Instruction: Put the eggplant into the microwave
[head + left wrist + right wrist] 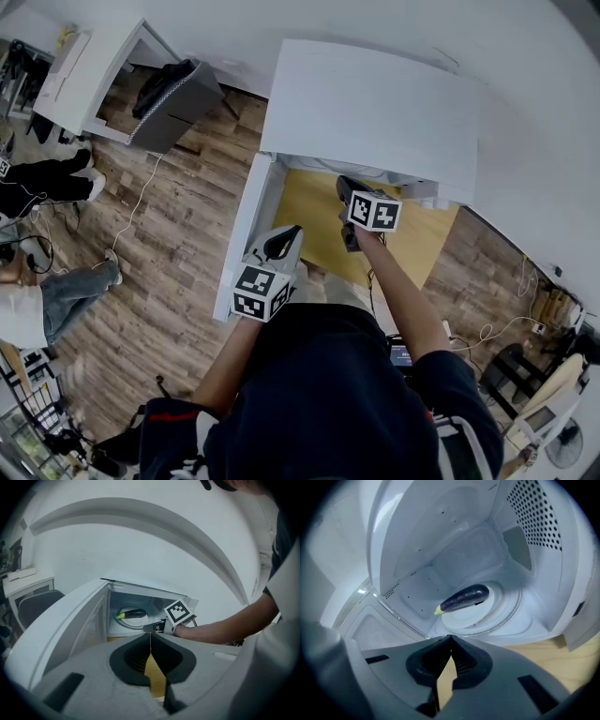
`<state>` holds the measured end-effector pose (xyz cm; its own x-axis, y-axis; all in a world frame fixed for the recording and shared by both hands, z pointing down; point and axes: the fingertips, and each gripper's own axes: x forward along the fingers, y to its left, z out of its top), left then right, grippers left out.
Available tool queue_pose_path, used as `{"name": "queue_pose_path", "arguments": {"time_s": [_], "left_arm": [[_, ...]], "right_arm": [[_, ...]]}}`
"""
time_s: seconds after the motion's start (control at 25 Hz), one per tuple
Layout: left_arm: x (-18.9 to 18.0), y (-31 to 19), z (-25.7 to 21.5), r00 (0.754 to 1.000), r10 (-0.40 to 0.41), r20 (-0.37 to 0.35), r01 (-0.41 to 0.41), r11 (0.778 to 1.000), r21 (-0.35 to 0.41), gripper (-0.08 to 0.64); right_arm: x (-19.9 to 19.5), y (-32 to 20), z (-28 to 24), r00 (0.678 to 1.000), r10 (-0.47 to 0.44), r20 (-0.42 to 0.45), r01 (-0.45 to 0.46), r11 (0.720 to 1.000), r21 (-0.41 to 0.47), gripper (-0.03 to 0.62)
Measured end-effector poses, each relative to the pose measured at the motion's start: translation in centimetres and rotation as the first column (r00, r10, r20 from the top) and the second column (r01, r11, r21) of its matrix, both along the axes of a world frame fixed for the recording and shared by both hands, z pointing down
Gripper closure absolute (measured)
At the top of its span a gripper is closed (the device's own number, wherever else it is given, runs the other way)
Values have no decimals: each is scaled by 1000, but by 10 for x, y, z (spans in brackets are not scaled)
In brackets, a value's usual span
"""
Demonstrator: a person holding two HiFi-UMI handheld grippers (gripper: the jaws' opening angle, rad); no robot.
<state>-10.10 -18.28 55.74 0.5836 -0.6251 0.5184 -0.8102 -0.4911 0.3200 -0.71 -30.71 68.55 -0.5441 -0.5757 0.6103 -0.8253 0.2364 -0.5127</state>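
Observation:
The dark purple eggplant (pixel 464 598) with a yellow-green stem lies on the round turntable plate (pixel 497 616) inside the white microwave (pixel 375 112). It also shows in the left gripper view as the eggplant (pixel 133 614) in the open cavity. My right gripper (pixel 450 637) is shut with nothing between its jaws, just outside the opening and a little short of the eggplant. In the head view the right gripper (pixel 344 185) points into the cavity. My left gripper (pixel 150 634) is shut and empty, held back beside the open door (pixel 246 234).
The microwave stands on a yellow wooden table top (pixel 314 220), its door swung open to the left. An office chair (pixel 173 94) and a white desk (pixel 89 66) stand on the wood floor at the back left. A person's legs (pixel 52 178) and cables are at the far left.

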Motion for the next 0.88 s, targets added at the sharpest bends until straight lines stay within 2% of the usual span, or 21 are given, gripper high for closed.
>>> {"name": "queue_pose_path", "arguments": {"time_s": [0.32,0.52,0.68,0.88], "left_arm": [[4,-4,-22,1000,15,-9,-15,998,68,543],[0,-11,-37,1000,11,-7,-10,994,111,543],[1,-18,-53,1000,6,-15,-4,988,152,543],[-1,-31,-76,1000,-2,-17,6,977,214,543]], "right_arm": [[12,29,-39,997,-63,-39,66,995,71,580],[19,38,-80,995,-83,-49,89,984,153,580],[20,44,-115,991,-114,-73,128,965,227,580],[17,43,-175,987,-126,-96,152,919,363,580]]}}
